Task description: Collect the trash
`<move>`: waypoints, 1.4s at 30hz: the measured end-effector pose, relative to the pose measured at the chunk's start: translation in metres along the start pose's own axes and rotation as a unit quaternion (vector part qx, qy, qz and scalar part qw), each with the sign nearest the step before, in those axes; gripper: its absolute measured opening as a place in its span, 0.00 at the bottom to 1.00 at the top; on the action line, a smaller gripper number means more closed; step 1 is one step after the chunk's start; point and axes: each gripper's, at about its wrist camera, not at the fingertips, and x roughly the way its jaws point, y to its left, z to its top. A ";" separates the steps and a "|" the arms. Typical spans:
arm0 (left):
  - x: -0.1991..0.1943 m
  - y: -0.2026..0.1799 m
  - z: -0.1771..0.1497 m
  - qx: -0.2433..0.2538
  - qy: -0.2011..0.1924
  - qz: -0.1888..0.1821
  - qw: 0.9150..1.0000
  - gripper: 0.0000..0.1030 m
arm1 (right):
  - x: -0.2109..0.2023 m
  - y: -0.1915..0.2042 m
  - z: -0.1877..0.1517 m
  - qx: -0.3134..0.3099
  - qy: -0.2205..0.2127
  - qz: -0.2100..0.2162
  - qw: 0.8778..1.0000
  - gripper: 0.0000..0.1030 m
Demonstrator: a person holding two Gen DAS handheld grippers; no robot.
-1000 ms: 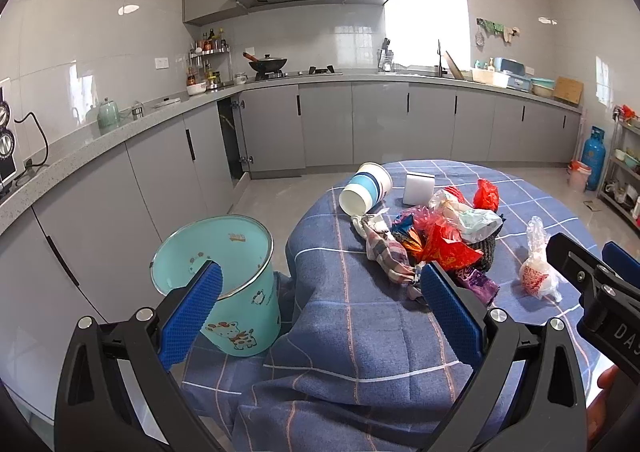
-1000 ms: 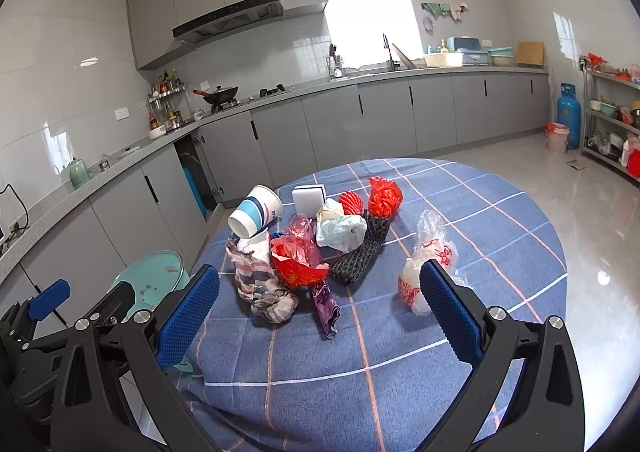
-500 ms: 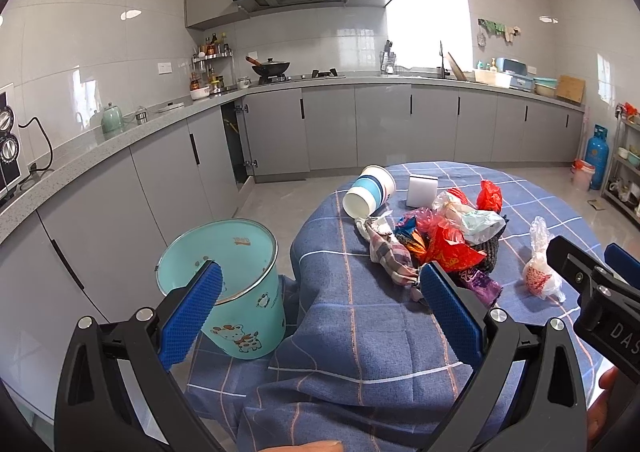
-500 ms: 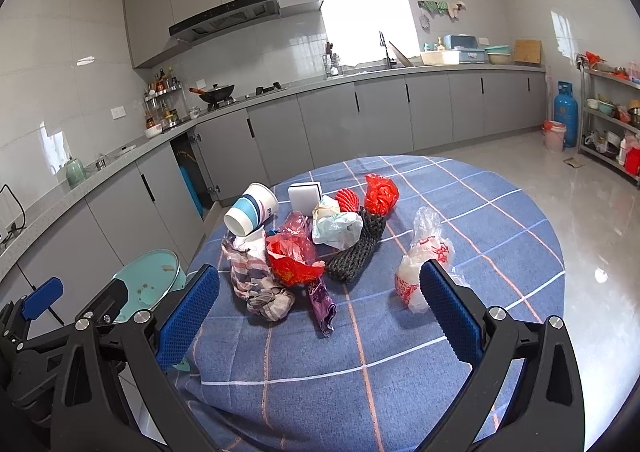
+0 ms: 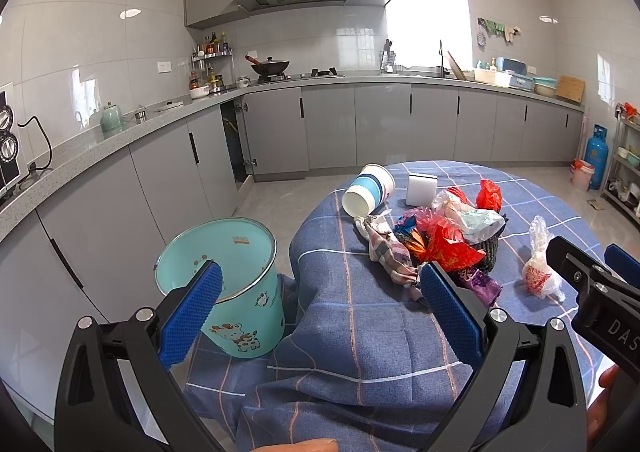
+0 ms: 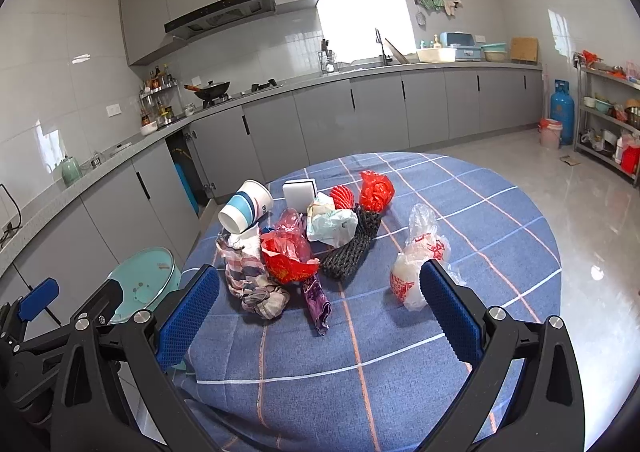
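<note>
A pile of trash lies on the round table with the blue checked cloth [image 6: 460, 332]: stacked paper cups [image 6: 245, 206], a red wrapper [image 6: 289, 264], a checked rag [image 6: 250, 278], a black foam net [image 6: 352, 248], a purple wrapper [image 6: 316, 302], a pale bag [image 6: 332, 223], a red bag [image 6: 376, 189], a white box [image 6: 299, 192]. A clear bag with red print [image 6: 418, 272] lies apart on the right. A teal bin [image 5: 224, 288] stands on the floor left of the table. My left gripper [image 5: 320, 306] and right gripper [image 6: 320, 306] are open and empty, short of the pile.
Grey kitchen cabinets and counter [image 5: 160, 155] run along the left and back walls, one door ajar [image 5: 236, 143]. A blue gas cylinder [image 6: 561, 107] and a metal shelf [image 6: 612, 123] stand at the right. The tablecloth hangs down over the near table edge [image 5: 340, 392].
Both grippers have risen slightly and tilted, so the table and bin sit a little lower in view. Both stay open. Nothing on the table has moved.
</note>
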 end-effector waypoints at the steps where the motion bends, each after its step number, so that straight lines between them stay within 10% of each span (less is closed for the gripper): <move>1: 0.000 0.000 0.000 0.000 0.000 0.000 1.000 0.95 | 0.000 0.000 0.000 0.000 -0.001 0.000 1.000 0.96; 42: 0.008 0.012 -0.003 -0.033 0.007 -0.009 0.999 0.95 | -0.009 0.003 0.003 -0.008 -0.014 -0.009 1.000 0.96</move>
